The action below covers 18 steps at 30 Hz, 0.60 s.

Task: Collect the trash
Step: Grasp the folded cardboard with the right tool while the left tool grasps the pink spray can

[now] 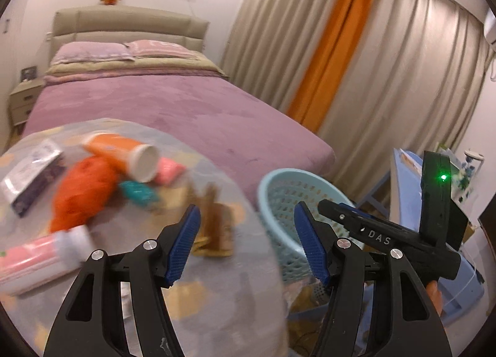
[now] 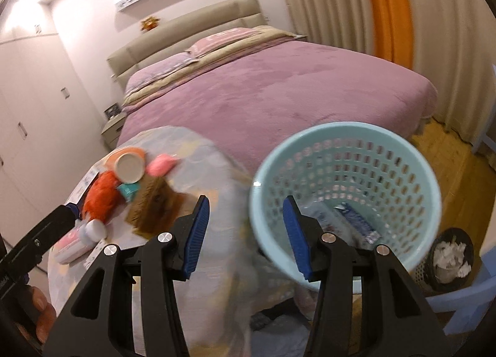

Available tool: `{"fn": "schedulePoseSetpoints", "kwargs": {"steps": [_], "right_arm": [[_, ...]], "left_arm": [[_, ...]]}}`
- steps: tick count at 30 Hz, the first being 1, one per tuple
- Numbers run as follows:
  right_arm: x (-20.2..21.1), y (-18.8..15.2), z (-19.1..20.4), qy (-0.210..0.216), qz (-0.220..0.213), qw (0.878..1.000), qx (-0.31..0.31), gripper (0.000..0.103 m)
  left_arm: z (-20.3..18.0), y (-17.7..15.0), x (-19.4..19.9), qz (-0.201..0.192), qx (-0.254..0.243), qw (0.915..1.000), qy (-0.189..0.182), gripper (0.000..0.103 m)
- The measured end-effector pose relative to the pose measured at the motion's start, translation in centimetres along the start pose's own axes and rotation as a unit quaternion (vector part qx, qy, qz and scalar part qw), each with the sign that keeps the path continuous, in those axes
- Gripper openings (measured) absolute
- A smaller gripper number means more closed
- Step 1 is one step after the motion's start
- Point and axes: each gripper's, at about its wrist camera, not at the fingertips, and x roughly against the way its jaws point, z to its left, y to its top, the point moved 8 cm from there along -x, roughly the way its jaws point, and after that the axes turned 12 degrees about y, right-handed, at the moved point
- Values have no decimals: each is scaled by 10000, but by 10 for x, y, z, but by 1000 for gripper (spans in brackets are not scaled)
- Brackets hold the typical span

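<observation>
Left wrist view: round table [image 1: 217, 310] strewn with trash [image 1: 83, 192] before purple bed [image 1: 173, 109] and curtains [image 1: 387, 71], blue basket [image 2: 344, 189] beside table, left gripper [image 1: 248, 245] and right gripper [image 2: 246, 234] both spread wide, holding nothing.

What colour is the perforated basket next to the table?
Light blue; the basket shows best in the right wrist view.
</observation>
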Motion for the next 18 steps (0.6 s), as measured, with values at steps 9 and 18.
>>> {"fn": "schedulePoseSetpoints", "kwargs": {"steps": [9, 18], "right_arm": [[-27, -13, 60, 394, 270, 9981, 379, 46], [-60, -27, 95, 561, 512, 9961, 457, 62]], "left_arm": [[90, 1, 30, -126, 439, 9966, 681, 61], [189, -7, 46, 1, 814, 9868, 1401, 61]]}}
